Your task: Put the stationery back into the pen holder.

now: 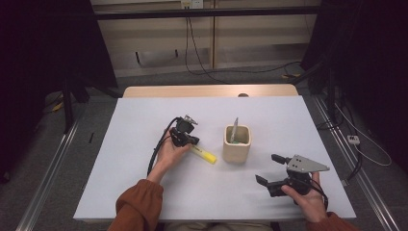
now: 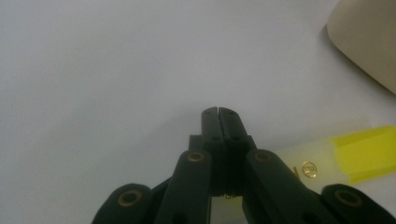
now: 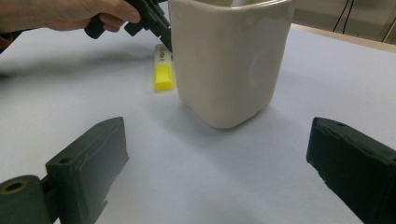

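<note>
yellow highlighter on the table, cup waiting

left: the left gripper sits low over the white table, its jaws pressed together with nothing between them. the yellow plastic highlighter with a pale barrel lies flat just beside those tips, not clamped, so it looks either freshly set down or about to be nudged.

middle: the cream squarish ceramic cup stands upright near the marker's capped end, a grey flat blade-like thing leaning inside it. likely the destination.

right: the right gripper rests well apart, jaws spread wide and empty, aimed at the cup, probably ready to steady it.
</note>
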`<state>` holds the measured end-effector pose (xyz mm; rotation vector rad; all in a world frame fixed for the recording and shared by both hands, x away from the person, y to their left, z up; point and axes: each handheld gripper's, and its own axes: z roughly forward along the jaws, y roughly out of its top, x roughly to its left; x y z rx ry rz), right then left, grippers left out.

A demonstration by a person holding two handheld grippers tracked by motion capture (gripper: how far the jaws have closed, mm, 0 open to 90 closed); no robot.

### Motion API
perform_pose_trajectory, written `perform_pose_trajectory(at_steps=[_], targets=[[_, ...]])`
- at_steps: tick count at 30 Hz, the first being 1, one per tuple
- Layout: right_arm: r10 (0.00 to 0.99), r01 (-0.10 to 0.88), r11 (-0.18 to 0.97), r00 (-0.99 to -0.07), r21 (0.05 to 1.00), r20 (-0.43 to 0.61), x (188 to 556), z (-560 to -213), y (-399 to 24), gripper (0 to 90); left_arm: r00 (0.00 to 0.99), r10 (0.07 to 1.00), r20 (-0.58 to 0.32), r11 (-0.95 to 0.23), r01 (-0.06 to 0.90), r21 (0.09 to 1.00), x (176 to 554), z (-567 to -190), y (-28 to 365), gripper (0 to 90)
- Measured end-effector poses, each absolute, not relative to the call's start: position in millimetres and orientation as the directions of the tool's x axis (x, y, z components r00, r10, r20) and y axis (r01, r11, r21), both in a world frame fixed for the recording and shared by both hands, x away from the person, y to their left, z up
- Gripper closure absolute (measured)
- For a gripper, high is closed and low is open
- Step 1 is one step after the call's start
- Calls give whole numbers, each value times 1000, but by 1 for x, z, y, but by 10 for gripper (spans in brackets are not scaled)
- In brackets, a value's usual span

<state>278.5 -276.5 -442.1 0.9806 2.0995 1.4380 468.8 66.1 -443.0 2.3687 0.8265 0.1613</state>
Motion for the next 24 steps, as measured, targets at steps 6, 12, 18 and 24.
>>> perform_pose_trajectory(at_steps=[6, 12, 18, 24], targets=[[743, 318, 220, -667, 922, 52, 278, -442, -276, 50, 812, 577, -82, -637, 511, 577, 463, -442, 73, 900], [743, 319, 220, -667, 922, 53, 278, -442, -276, 50, 820, 566, -86, -650, 507, 566, 456, -440, 80, 900], [744, 319, 221, -666, 922, 52, 278, -442, -276, 50, 828, 556, -71, -665, 494, 560, 446, -439, 87, 900], [742, 318, 223, -668, 921, 51, 279, -442, -276, 50, 829, 552, -91, -661, 501, 559, 440, -439, 93, 900]])
